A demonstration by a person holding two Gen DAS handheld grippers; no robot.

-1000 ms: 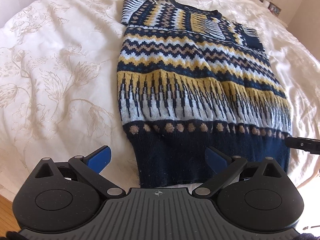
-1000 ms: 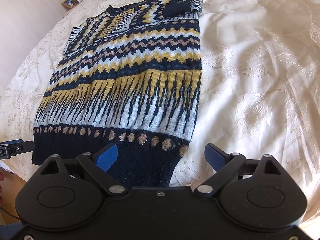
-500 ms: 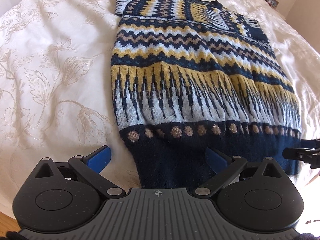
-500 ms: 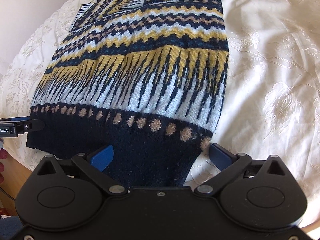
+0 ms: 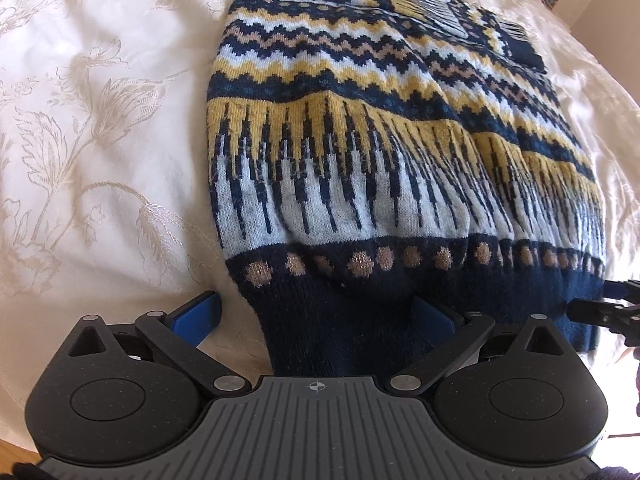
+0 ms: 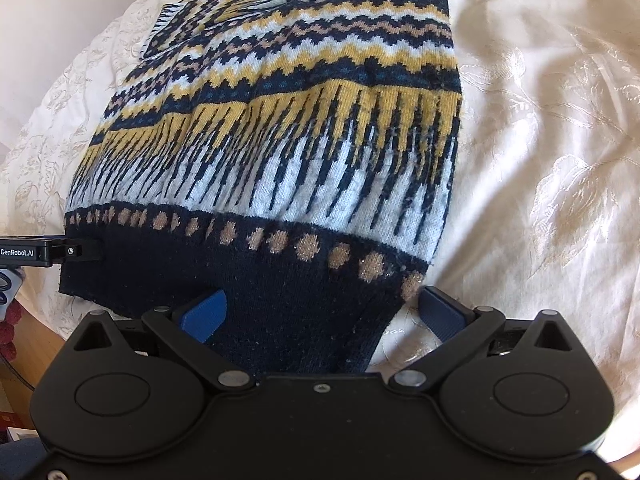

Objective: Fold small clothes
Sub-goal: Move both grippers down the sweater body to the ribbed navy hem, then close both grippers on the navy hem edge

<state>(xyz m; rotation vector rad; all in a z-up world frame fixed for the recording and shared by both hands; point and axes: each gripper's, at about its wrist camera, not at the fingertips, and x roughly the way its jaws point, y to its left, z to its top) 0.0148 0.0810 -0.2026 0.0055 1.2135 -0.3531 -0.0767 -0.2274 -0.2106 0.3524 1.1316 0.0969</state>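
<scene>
The left gripper (image 5: 316,316) is spread wide, straddling the left corner of the sweater (image 5: 384,152) hem. The right gripper (image 6: 320,312) is likewise spread wide astride the hem's right corner. Both have advanced closer to the hem than one second ago. The sweater lies flat on the bedspread (image 5: 100,140).

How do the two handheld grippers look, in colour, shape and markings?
The left gripper has a black body with two round discs, black linkage arms with silver pivot pins, blue finger pads and a grey ribbed plate bearing a small crosshair mark. The right gripper has the same build with a plain black plate. White "GenRobot.AI" lettering shows on the left gripper's side.
</scene>
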